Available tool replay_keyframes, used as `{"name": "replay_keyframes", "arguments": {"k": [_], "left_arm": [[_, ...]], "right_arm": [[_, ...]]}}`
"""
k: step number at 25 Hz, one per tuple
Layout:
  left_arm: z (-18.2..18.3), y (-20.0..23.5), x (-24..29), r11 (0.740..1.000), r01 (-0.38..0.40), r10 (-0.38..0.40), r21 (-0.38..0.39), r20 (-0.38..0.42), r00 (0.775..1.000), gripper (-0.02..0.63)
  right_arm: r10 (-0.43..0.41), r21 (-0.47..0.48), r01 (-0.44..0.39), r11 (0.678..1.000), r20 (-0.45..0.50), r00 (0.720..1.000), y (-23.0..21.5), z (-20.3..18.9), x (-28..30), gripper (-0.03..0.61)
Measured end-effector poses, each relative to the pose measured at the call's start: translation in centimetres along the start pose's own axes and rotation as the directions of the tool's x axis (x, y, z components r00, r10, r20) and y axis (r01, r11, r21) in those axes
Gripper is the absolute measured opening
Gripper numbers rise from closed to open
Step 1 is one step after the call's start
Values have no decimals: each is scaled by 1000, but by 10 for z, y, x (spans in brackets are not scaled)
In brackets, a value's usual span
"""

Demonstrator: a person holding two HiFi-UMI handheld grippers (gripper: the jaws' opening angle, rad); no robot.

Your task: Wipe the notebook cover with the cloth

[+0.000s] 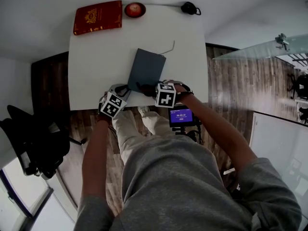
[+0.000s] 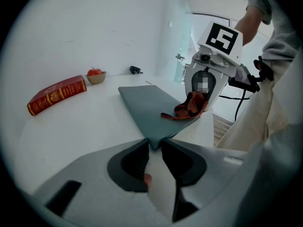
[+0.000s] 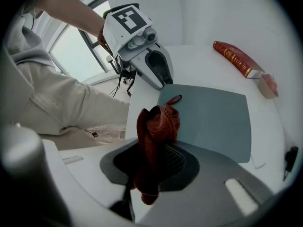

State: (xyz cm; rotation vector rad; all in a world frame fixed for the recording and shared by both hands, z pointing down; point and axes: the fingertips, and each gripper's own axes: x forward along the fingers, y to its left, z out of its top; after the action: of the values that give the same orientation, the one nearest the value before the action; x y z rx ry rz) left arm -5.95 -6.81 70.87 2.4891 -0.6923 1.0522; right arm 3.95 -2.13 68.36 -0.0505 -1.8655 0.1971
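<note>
Grey notebook [image 1: 146, 70] near front edge of table [image 1: 91, 71], bare room either side.

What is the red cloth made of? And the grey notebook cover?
The cloth looks like soft knitted fabric: ribbed texture, droopy folds. The notebook cover looks smooth and matte, maybe card or plastic: flat, no shine.

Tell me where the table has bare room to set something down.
Bare: the table between the red book and the notebook, and right of the notebook. Crowded: the near edge, where the left gripper and right gripper work.
</note>
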Motion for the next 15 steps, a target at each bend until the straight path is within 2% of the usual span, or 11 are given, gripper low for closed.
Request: {"name": "replay_keyframes", "arguments": {"k": [5, 8, 11, 15], "left_arm": [[-1, 0, 1, 1000, 1, -1, -4, 9, 1000, 86], [-2, 1, 2, 1000, 0, 0, -2, 5, 1000, 86], [1, 2, 3, 1000, -17, 16, 13, 19, 1000, 86], [1, -4, -10, 999, 8, -8, -40, 9, 1000, 102]], "right_arm": [[10, -72, -15, 997, -67, 998, 1, 1, 2, 101], [13, -80, -20, 997, -90, 996, 0, 0, 3, 103], [25, -58, -29, 998, -66, 997, -2, 0, 3, 103], [41, 12, -41, 999, 26, 999, -6, 1, -2, 110]]}}
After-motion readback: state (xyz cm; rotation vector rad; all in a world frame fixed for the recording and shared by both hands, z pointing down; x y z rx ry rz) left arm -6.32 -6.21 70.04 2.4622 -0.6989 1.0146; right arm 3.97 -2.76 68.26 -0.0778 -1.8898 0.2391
